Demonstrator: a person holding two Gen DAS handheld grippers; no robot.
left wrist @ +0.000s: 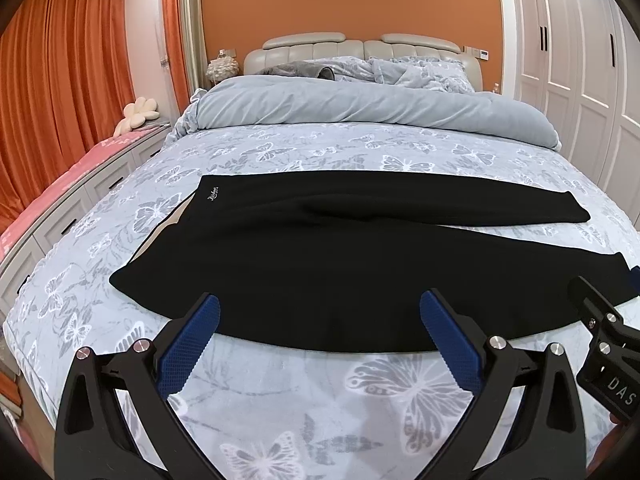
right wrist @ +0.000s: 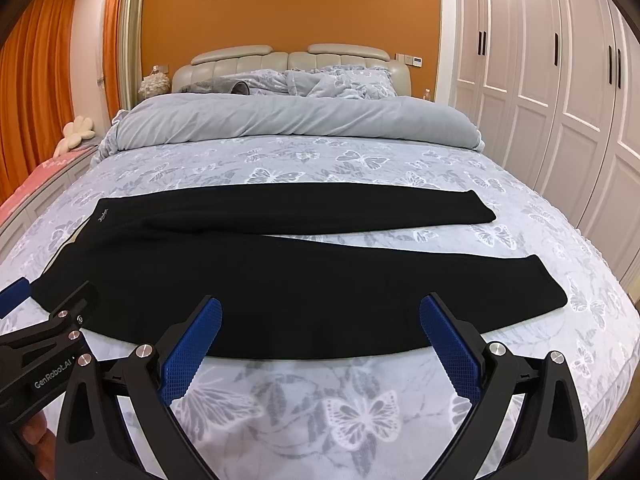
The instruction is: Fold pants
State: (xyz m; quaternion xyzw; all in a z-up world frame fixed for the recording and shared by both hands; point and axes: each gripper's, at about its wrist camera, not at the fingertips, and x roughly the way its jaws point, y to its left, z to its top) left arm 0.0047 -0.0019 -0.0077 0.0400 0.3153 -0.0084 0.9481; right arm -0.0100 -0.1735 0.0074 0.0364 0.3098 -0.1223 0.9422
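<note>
Currently, left gripper (left wrist: 320, 316): jaws spread wide, empty, poised at the near edge of black pants (left wrist: 320, 256).
Right gripper (right wrist: 320, 316): likewise wide, empty.
Pants: flat on bed (right wrist: 360, 160).

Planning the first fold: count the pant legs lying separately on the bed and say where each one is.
2. On the pants, the far leg lies toward the headboard; the near leg lies just ahead of the open right gripper. Both cuffs point right, with bedsheet showing between them.
</note>
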